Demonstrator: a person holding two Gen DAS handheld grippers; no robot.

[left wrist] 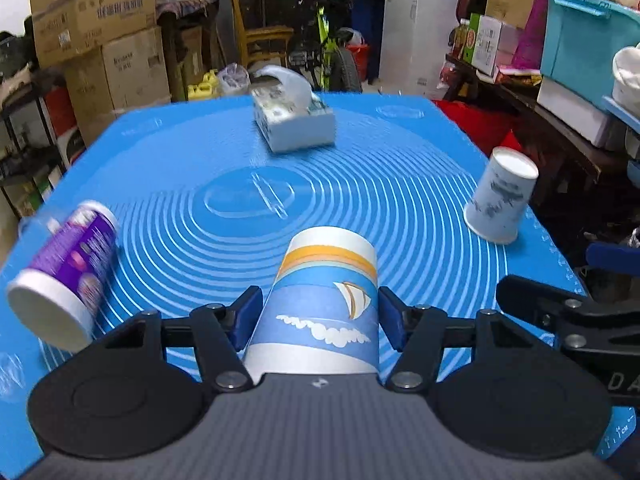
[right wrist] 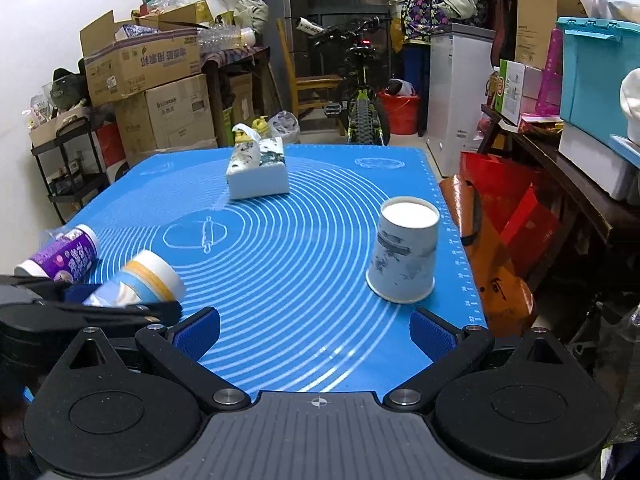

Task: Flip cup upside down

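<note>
Open mat [right wrist: 304, 280] between scattered containers

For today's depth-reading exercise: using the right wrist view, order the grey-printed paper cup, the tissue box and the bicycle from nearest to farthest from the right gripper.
1. Grey-printed paper cup: nearest, upside down on the mat, ahead and right of the right gripper.
2. Tissue box: farther up the mat, left of centre.
3. Bicycle: farthest, on the floor beyond the mat's far edge.
</note>
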